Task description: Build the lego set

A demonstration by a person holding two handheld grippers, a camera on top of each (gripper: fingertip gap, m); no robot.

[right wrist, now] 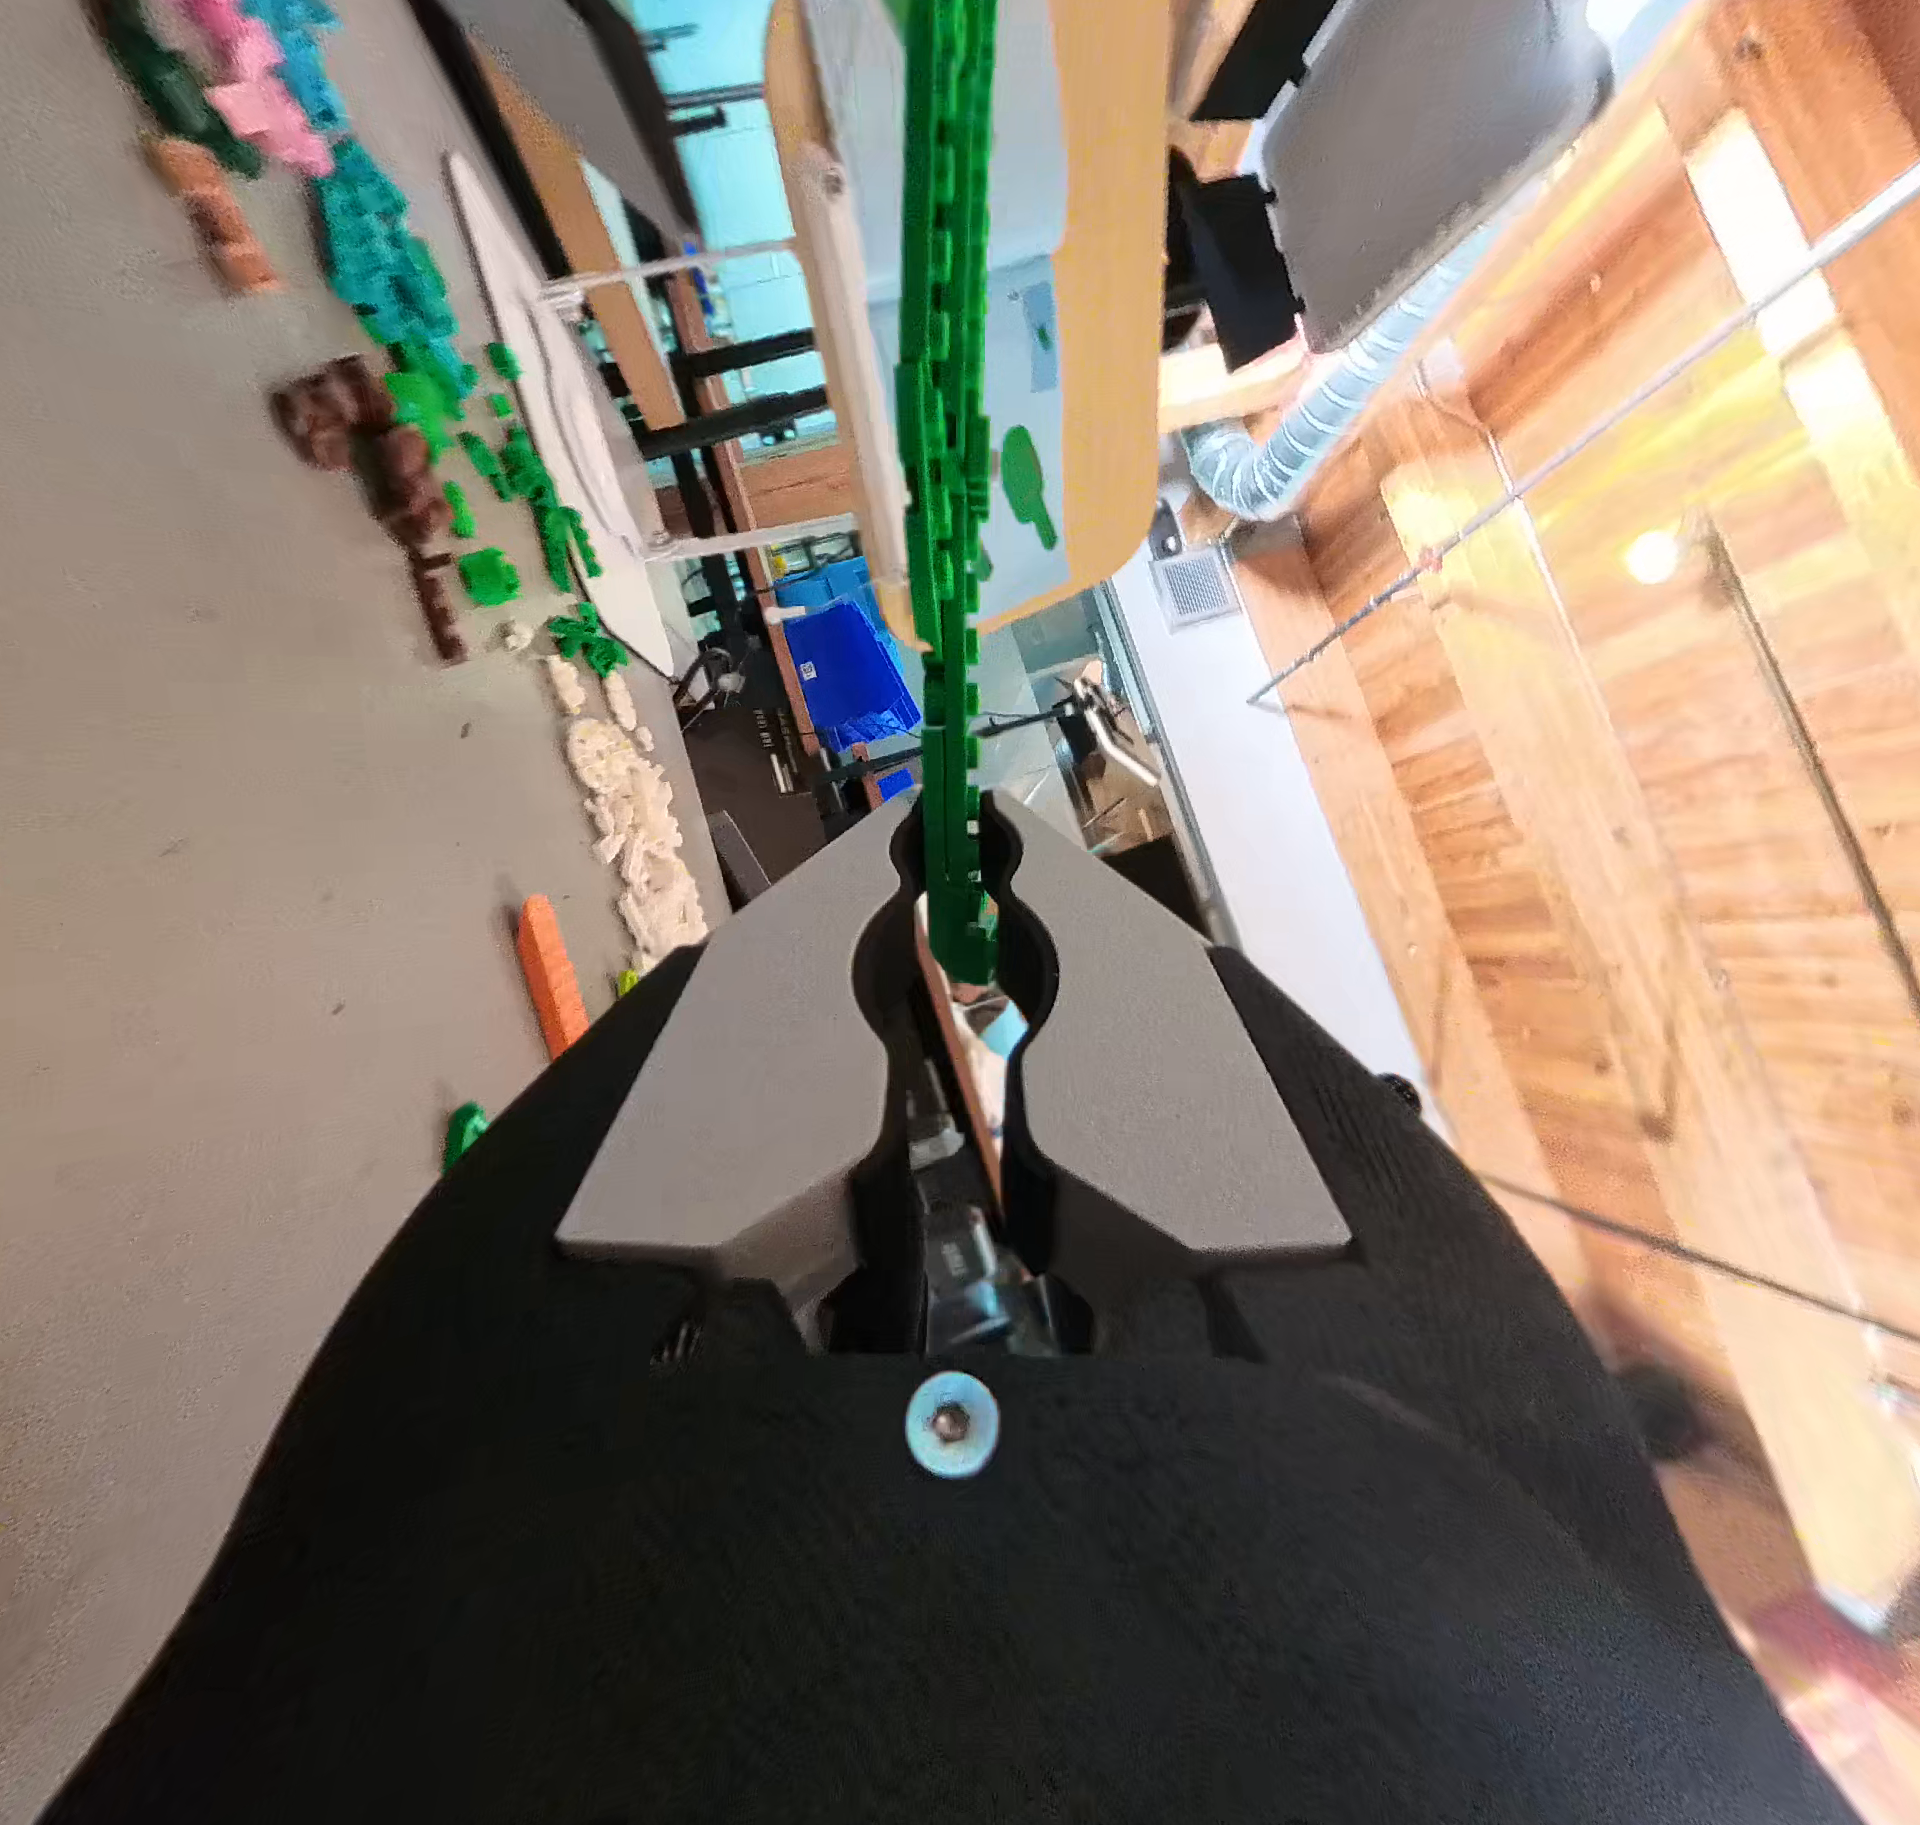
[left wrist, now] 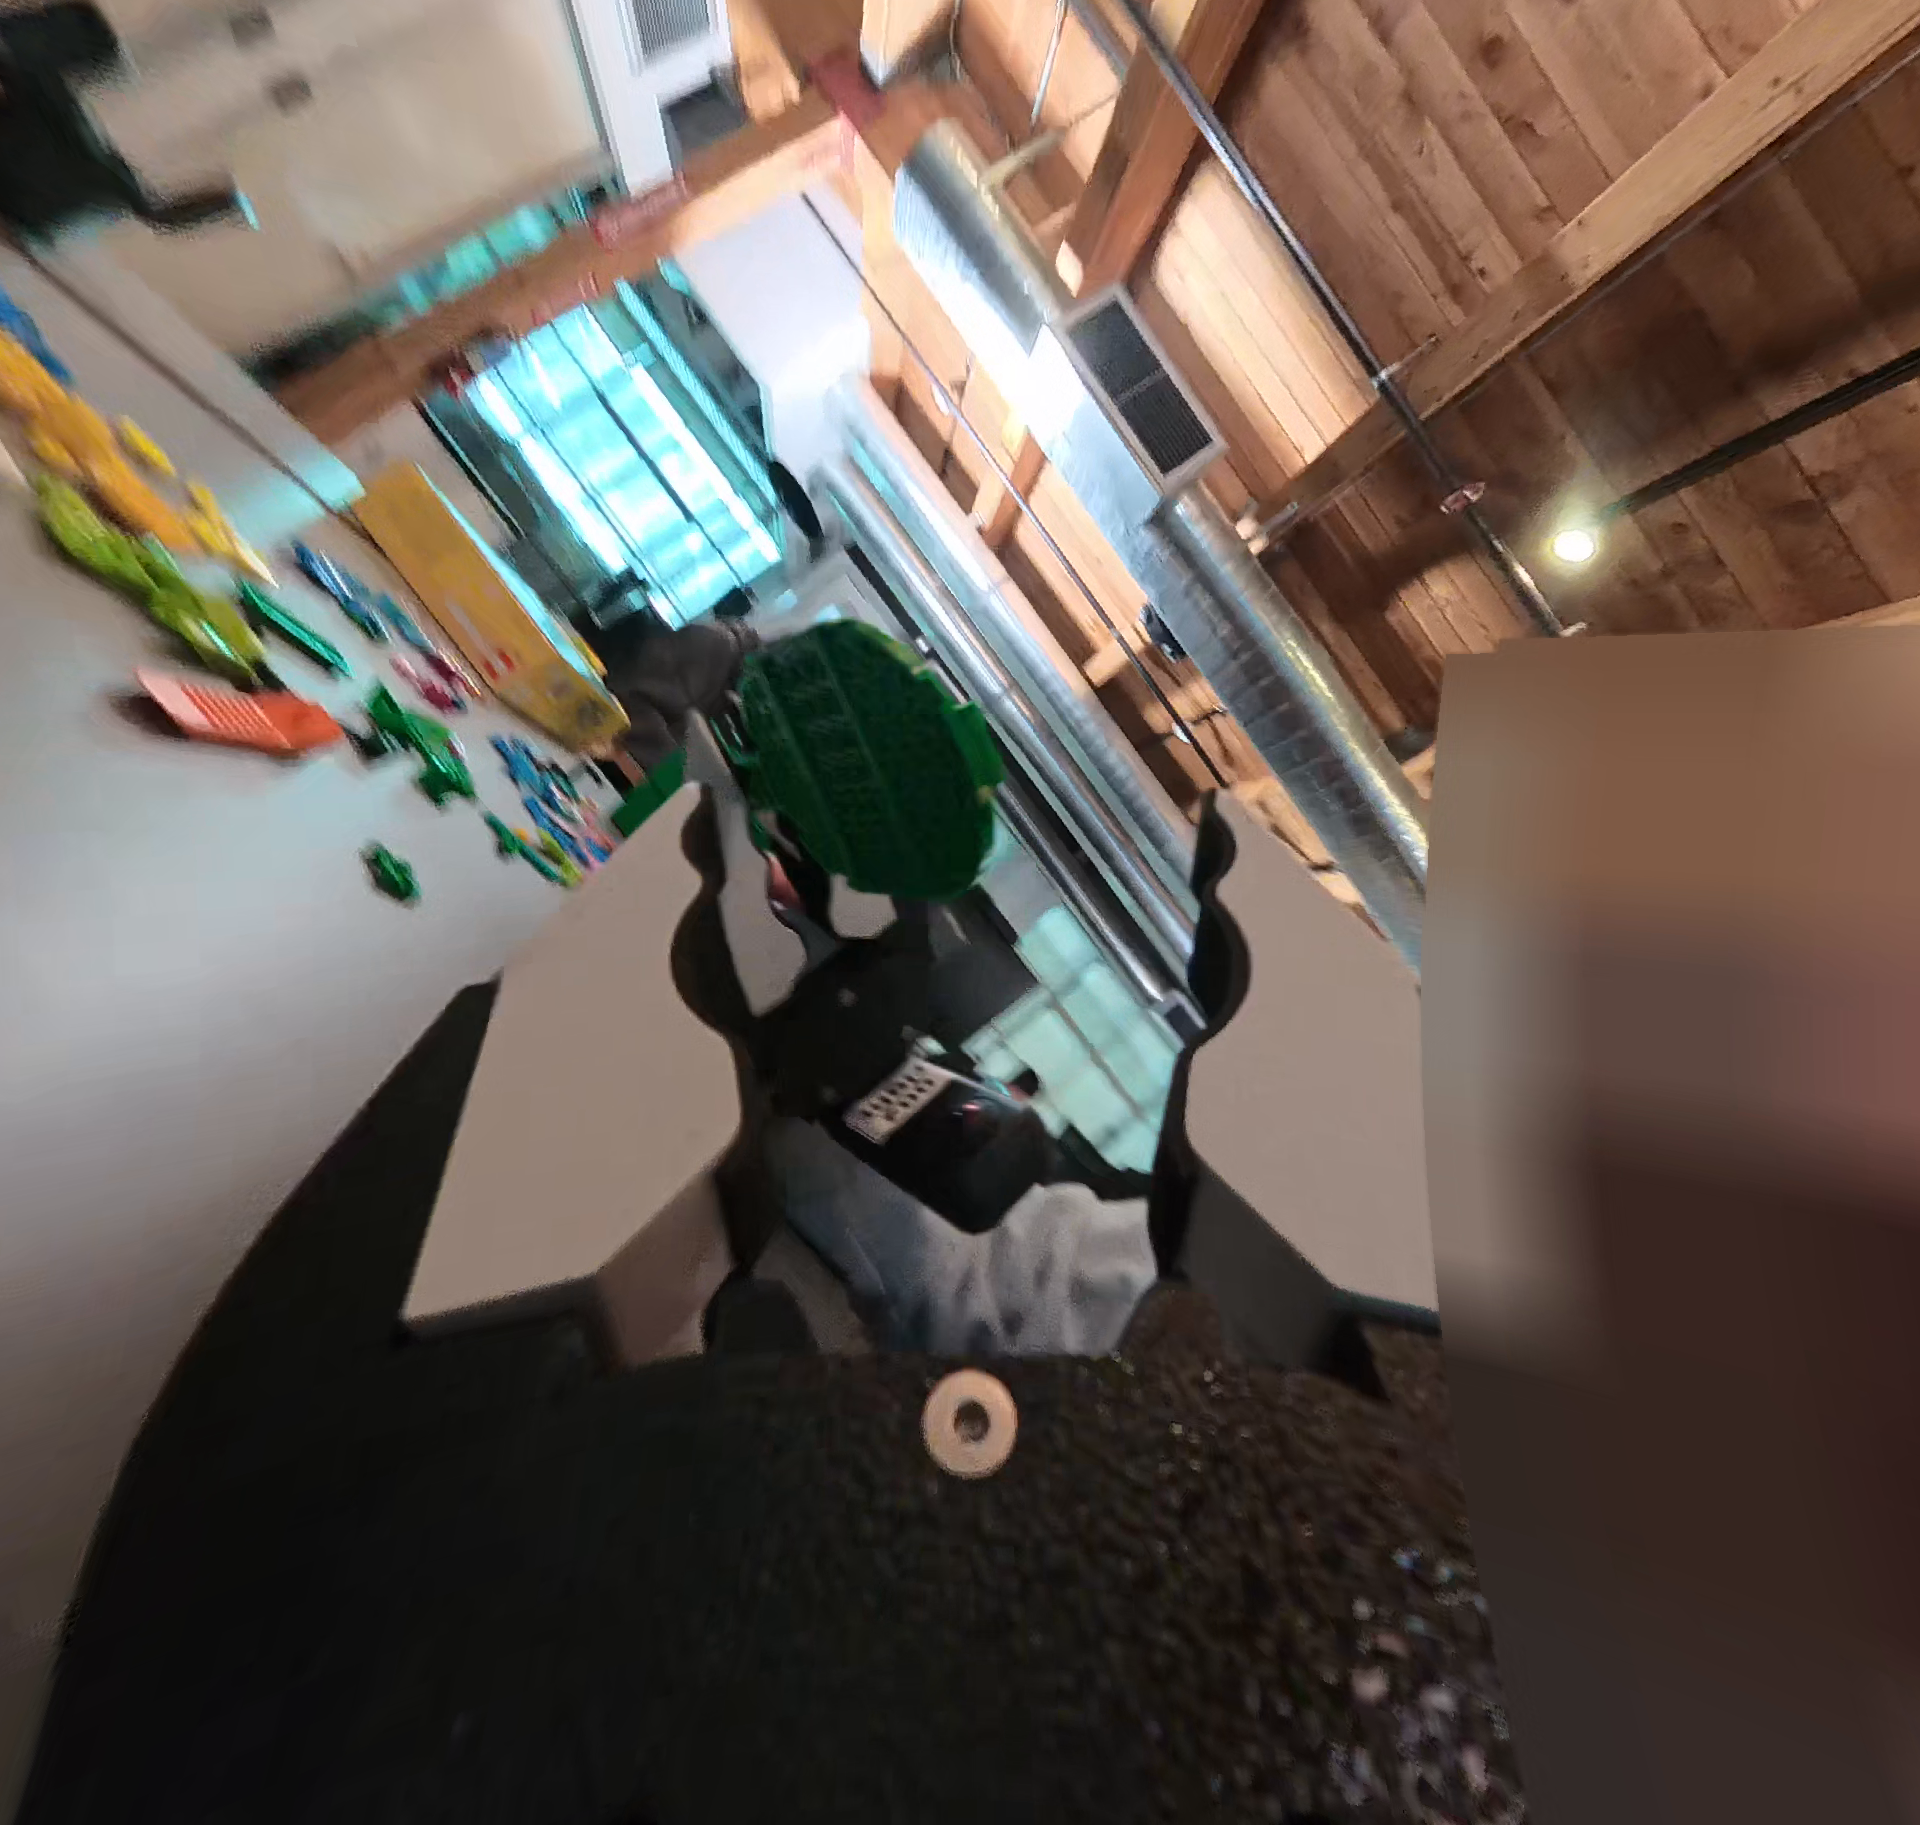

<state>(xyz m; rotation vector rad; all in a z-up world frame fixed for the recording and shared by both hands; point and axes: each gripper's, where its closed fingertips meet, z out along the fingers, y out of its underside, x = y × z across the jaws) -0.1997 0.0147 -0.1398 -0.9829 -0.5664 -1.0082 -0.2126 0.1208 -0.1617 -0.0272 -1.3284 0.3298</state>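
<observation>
R gripper (right wrist: 951, 840) clamped on edge of green brick plate (right wrist: 943, 404), seen edge-on, long axis running straight out from the fingertips, held in air. L gripper (left wrist: 951, 819) wide open, holding nothing, plate's round face (left wrist: 868, 757) just ahead. Grey table (right wrist: 156, 736) w/ scattered colored bricks (right wrist: 353, 248); wood-plank ceiling (left wrist: 1455, 165), metal duct (left wrist: 1278, 612)

A grey table (right wrist: 208, 840) has lots of little toy bricks on it. There are pink bricks (right wrist: 239, 102), teal bricks (right wrist: 364, 237), brown bricks (right wrist: 353, 425), white bricks (right wrist: 634, 819) and one orange piece (right wrist: 551, 986). A yellow box (left wrist: 468, 601) stands at the table's far edge. Blue bins (right wrist: 842, 663) sit past the table. Above the table are wooden boards (left wrist: 1558, 165), a shiny metal pipe (left wrist: 1299, 632) and a round lamp (left wrist: 1572, 544).
</observation>
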